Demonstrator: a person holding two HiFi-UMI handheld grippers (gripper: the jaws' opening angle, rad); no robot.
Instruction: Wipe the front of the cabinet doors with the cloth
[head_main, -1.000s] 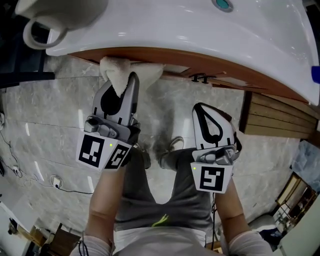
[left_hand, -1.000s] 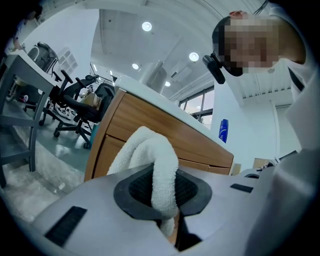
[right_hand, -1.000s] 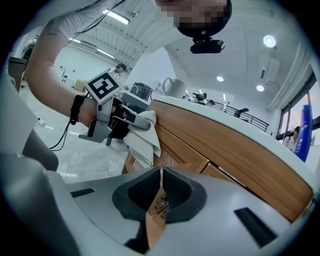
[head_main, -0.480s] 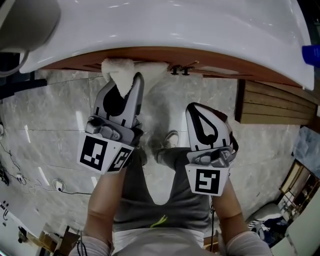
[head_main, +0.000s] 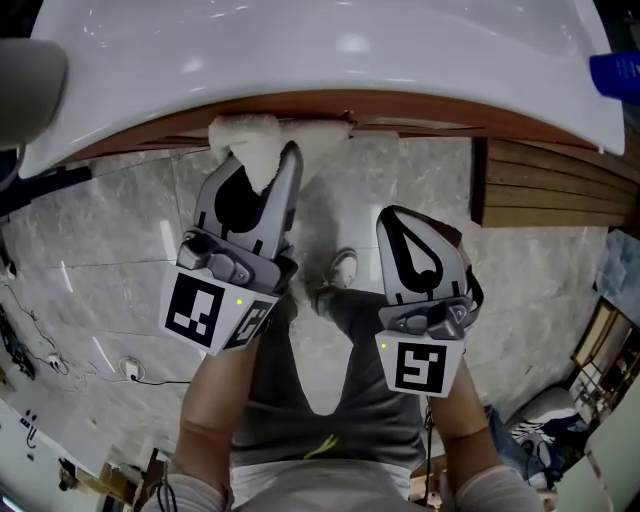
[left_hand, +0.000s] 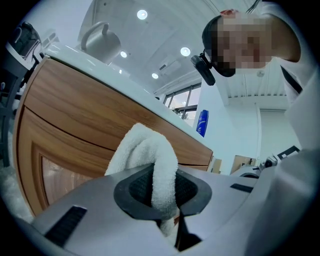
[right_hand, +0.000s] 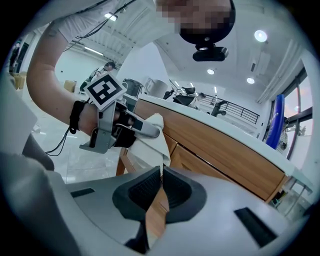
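Just one cloth (head_main: 246, 136), pinched by left claw (head_main: 271, 160); right claw (head_main: 397, 214) sits closed.

Bright overhead lighting; fisheye-warped, vignetted edges

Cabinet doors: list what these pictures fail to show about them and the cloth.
Head view: the white countertop overhangs the brown wooden cabinet doors, so only a thin strip shows.
Head view: whether the white fluffy cloth touches the doors is hidden under that edge.
Left gripper view: the cloth's tail disappears behind the left tongs.
Head view: the blue object is cut off by the right edge.
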